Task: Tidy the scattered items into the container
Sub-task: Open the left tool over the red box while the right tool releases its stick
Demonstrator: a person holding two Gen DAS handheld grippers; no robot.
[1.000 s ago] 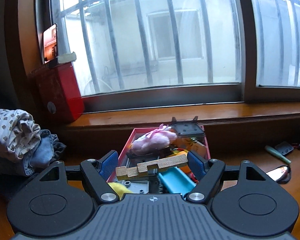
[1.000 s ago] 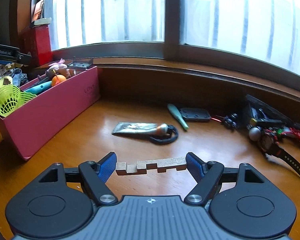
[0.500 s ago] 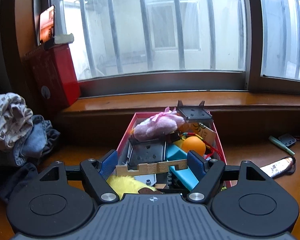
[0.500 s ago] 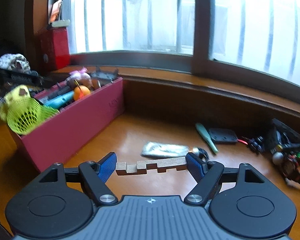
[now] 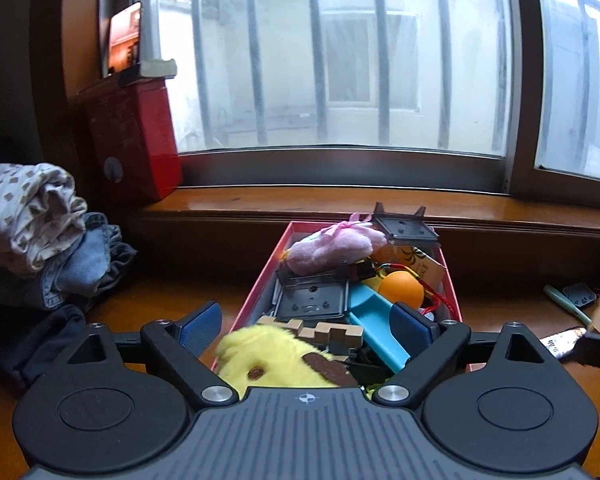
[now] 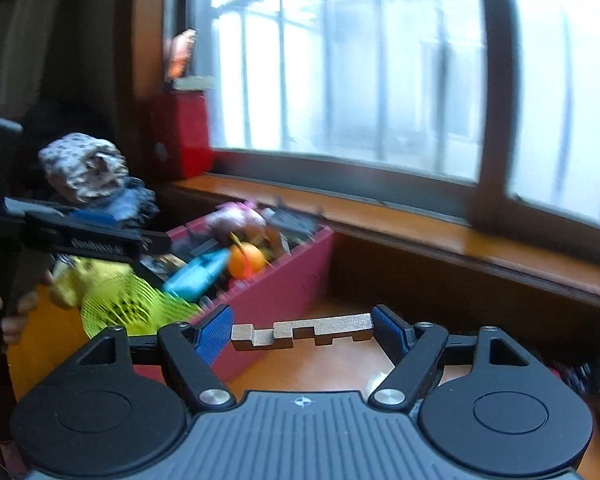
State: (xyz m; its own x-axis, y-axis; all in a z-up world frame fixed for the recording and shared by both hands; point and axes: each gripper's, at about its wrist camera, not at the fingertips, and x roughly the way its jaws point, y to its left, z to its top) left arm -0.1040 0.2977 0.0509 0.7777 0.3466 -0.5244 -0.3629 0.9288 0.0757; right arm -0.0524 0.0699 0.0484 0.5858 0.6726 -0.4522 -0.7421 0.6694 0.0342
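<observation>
The pink box [image 5: 256, 292] holds several items, among them a pink plush [image 5: 332, 248], an orange ball [image 5: 401, 290], a blue piece [image 5: 376, 328] and a yellow plush [image 5: 272, 360]. My left gripper [image 5: 306, 326] is open above the box's near end. A notched wooden block [image 5: 320, 332] lies loose in the box on the yellow plush. My right gripper [image 6: 302, 332] is shut on a second notched wooden block [image 6: 304, 330], held above the table just right of the box [image 6: 284, 292]. The left gripper also shows in the right wrist view [image 6: 84, 240].
Folded clothes [image 5: 32, 236] lie left of the box. A red tin [image 5: 132, 140] stands on the window sill [image 5: 340, 204]. A tube [image 5: 560, 340], a green pen [image 5: 566, 306] and a small black plate [image 5: 580, 294] lie on the table to the right.
My left gripper opened and its wooden block dropped into the box onto the yellow plush. My right gripper swung left toward the box with its block.
</observation>
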